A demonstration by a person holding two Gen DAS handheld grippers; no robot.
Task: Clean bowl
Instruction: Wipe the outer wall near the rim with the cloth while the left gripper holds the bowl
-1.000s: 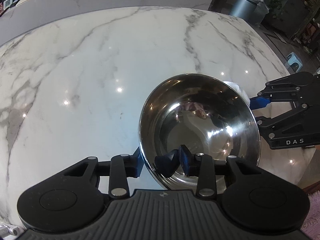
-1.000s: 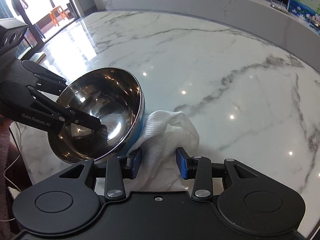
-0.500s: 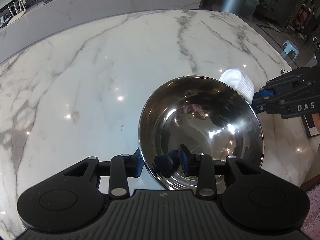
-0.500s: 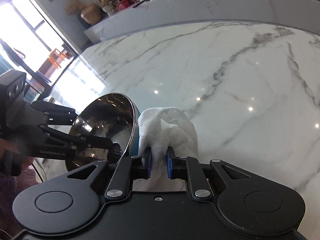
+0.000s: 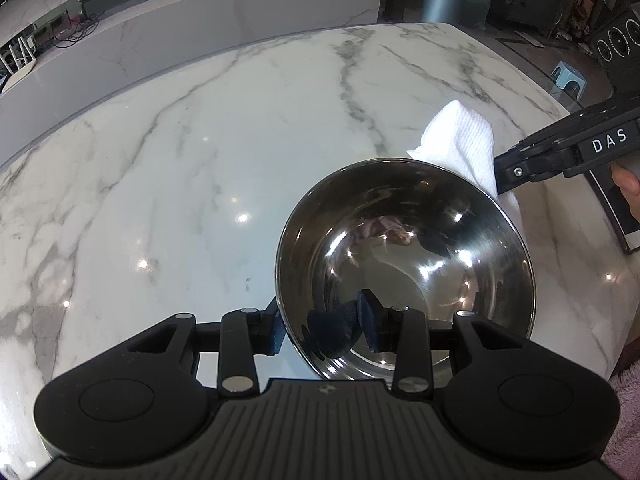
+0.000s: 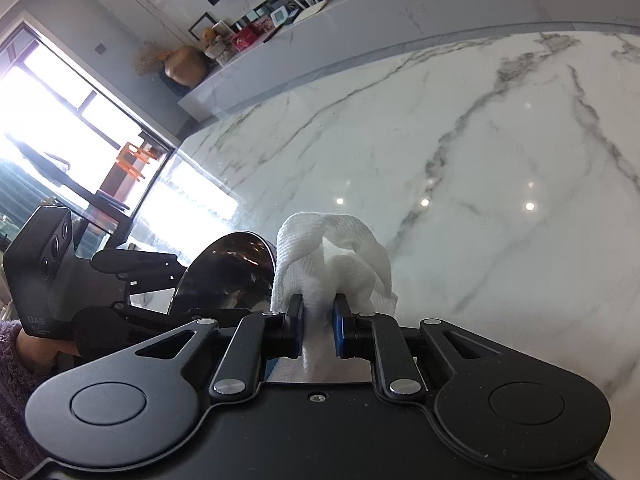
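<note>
Left gripper (image 5: 320, 330) clamps the steel bowl (image 5: 404, 264) rim, tilted over the worktop (image 5: 200, 168) near edge. Right gripper (image 6: 318, 320) pinches the white cloth (image 6: 332, 256).

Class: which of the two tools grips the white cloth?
The right tool: its blue pads pinch the white cloth. The left tool clamps the steel bowl's rim.

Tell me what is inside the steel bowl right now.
Inside the steel bowl only one finger of the left gripper shows, clamping the near rim, plus reflections. No food or water shows. The white cloth is outside, behind the far rim.
</note>
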